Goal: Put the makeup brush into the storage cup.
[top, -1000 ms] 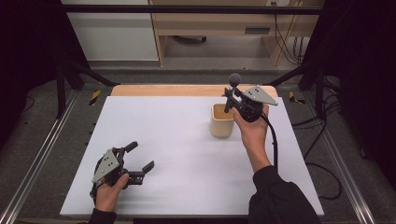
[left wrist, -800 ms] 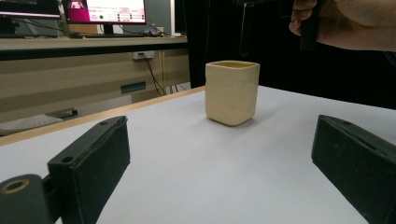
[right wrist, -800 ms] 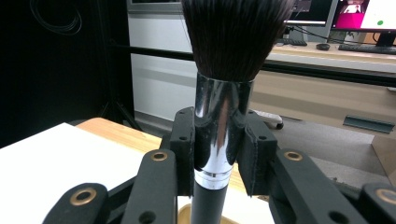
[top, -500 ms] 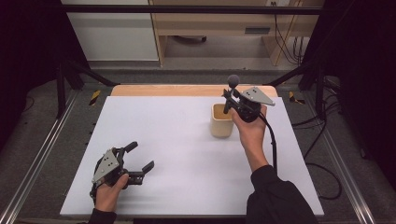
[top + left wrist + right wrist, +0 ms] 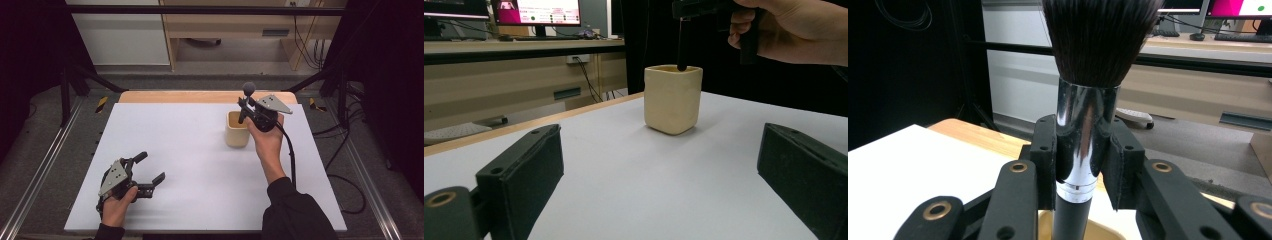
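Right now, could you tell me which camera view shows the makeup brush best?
The right gripper view: the brush is close up, bristles upward, chrome ferrule clamped between the jaws. The high view shows it small above the cup; the left gripper view shows its handle tip at the cup's mouth.

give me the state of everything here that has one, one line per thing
makeup brush: upright, bristles up, clamped at its metal ferrule, handle tip at the cup's mouth
cream cup: upright on the table, mouth open
right gripper: shut on the brush, held above the cup
left gripper: open, holding nothing, low over the near left of the table
white table: bare apart from the cup
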A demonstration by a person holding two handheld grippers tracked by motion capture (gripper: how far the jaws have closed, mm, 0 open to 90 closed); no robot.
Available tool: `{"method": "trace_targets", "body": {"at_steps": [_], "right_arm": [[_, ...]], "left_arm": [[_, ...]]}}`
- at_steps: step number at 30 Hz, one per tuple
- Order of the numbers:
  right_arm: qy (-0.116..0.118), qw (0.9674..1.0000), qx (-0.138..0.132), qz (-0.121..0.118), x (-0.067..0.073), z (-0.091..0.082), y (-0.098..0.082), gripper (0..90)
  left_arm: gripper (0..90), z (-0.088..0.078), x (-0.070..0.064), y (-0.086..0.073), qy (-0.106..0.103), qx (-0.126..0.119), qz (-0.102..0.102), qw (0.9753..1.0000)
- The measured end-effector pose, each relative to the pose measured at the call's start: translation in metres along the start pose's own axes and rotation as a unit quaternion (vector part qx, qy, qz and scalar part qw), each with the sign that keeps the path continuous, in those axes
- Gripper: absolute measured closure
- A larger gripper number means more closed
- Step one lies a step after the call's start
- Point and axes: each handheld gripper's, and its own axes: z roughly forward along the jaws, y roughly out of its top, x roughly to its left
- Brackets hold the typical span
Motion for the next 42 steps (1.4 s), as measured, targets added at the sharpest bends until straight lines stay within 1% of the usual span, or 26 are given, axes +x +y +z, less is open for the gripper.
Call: {"method": "trace_targets", "body": {"at_steps": [1,3,4,7,12,15,20,29,35,42], "right_arm": [[0.001,1.0,-0.001,-0.001,0.0,0.0,-0.001,70.0],[0.003,1.0,0.0,0.007,0.0,0.001,-0.003,70.0],[0.003,1.0,0.0,0.007,0.0,0.001,-0.003,70.0],[0.001,1.0,0.006,-0.003,0.001,0.003,-0.005,70.0],[0.001,0.9999,0.011,-0.01,0.002,0.004,-0.007,70.0],[0.002,0.9999,0.012,-0.009,0.003,0.004,-0.007,70.0],[0.003,0.9997,0.015,-0.017,0.004,0.006,-0.009,70.0],[0.004,0.9996,0.024,-0.015,0.005,0.007,-0.013,70.0],[0.005,0.9995,0.025,-0.018,0.005,0.006,-0.014,70.0],[0.003,0.9994,0.032,-0.015,0.004,0.005,-0.022,70.0]], "left_arm": [[4.3,0.0,0.0,0.0,0.0,0.0,0.0,1.0],[4.3,0.0,0.0,0.0,0.0,0.0,0.0,1.0],[4.3,0.0,0.0,0.0,0.0,0.0,0.0,1.0],[4.3,0.0,0.0,0.0,-0.001,0.001,0.0,1.0],[4.3,0.0,0.0,0.0,-0.001,0.001,0.001,1.0],[4.3,0.0,0.0,0.0,-0.001,0.001,0.001,1.0],[4.3,0.0,0.0,0.0,0.0,0.0,0.0,1.0],[4.3,0.0,0.0,0.0,-0.001,0.001,0.001,1.0],[4.3,0.0,-0.001,0.0,-0.001,0.001,0.001,1.0],[4.3,0.0,0.0,0.0,-0.001,0.002,0.002,1.0]]}}
